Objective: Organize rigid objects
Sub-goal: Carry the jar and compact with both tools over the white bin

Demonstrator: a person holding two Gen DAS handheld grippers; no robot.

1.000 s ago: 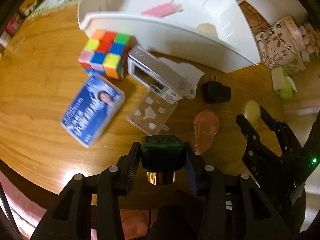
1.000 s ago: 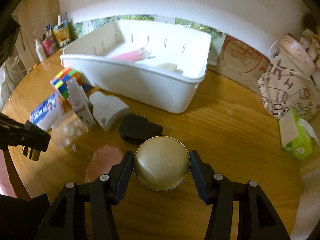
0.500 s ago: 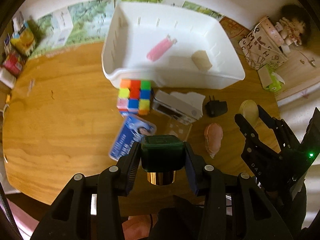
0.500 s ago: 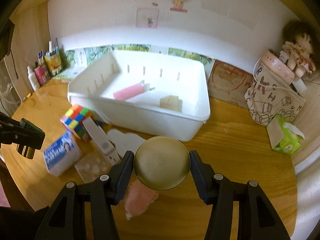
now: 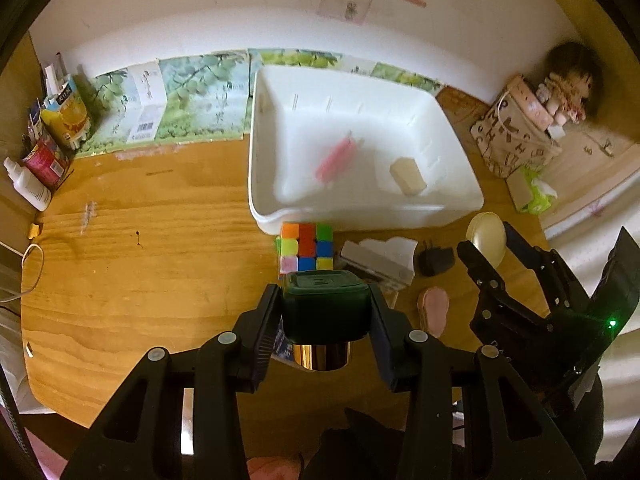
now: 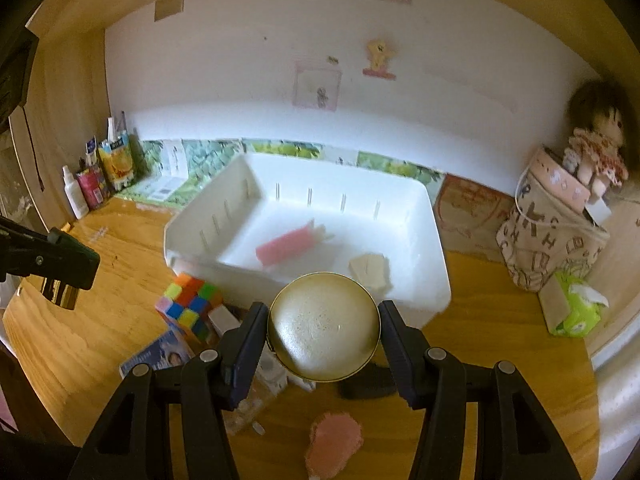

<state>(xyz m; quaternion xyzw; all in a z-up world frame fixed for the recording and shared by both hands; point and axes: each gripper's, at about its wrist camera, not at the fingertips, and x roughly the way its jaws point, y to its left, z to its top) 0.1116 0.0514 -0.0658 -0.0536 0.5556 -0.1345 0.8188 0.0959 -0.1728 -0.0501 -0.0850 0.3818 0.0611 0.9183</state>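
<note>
My left gripper point(image 5: 324, 312) is shut on a dark green capped bottle with a gold base point(image 5: 322, 308), held high above the wooden table point(image 5: 140, 264). My right gripper point(image 6: 323, 340) is shut on a round gold tin point(image 6: 323, 326), also raised; the tin also shows at the right of the left wrist view point(image 5: 486, 240). The white bin point(image 5: 264, 184) stands beyond, holding a pink tube point(image 5: 338, 158) and a beige block point(image 5: 407, 176). In front of it lie a colour cube point(image 5: 306, 246), a grey device point(image 5: 374, 266), a black plug point(image 5: 436, 260) and a pink piece point(image 5: 434, 310).
Bottles and cartons point(image 5: 52, 136) stand at the far left by the wall. A patterned bag point(image 5: 516, 136) with a doll and a green tissue pack point(image 5: 536, 196) sit at the right. A blue card point(image 6: 160, 354) lies near the cube.
Both grippers have risen and pulled back from the table, keeping their objects. The bin and the loose items now look smaller and farther below.
</note>
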